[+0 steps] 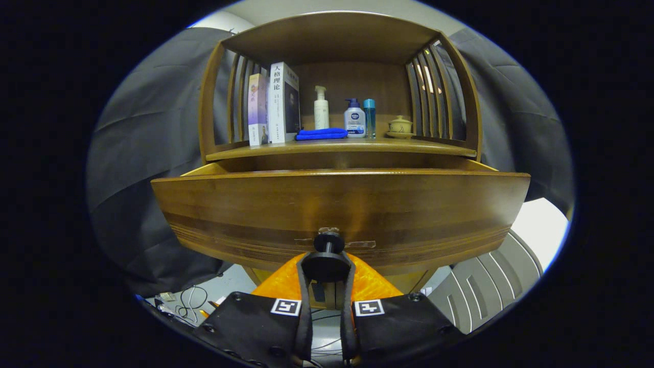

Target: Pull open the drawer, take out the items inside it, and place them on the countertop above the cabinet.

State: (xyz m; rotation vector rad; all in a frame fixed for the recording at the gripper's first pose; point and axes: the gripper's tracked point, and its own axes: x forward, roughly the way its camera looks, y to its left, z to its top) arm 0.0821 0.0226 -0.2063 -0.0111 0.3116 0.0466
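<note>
The drawer knob sat low in the centre of the frame, a dark round pull on a short stem that pointed straight out of the drawer front toward the camera. The gripper lay directly below and in line with it, its two fingers drawn narrow around the knob's disc, so the jaws appeared to be holding the knob from both sides. The coming move, as I judged it, turned on that axis: a pull straight back along the stem.

The drawer filled the middle of the frame, its wide wooden front standing forward of the cabinet, with the tops of its side walls visible at the left and right ends, so it was already partly open. What lay inside was hidden behind the front panel; I could not tell its contents.

Above it, in the upper centre, the countertop carried two upright books at the left, a folded blue cloth, a white pump bottle, a second pump bottle, a slim blue bottle and a small lidded cup at the right.
</note>
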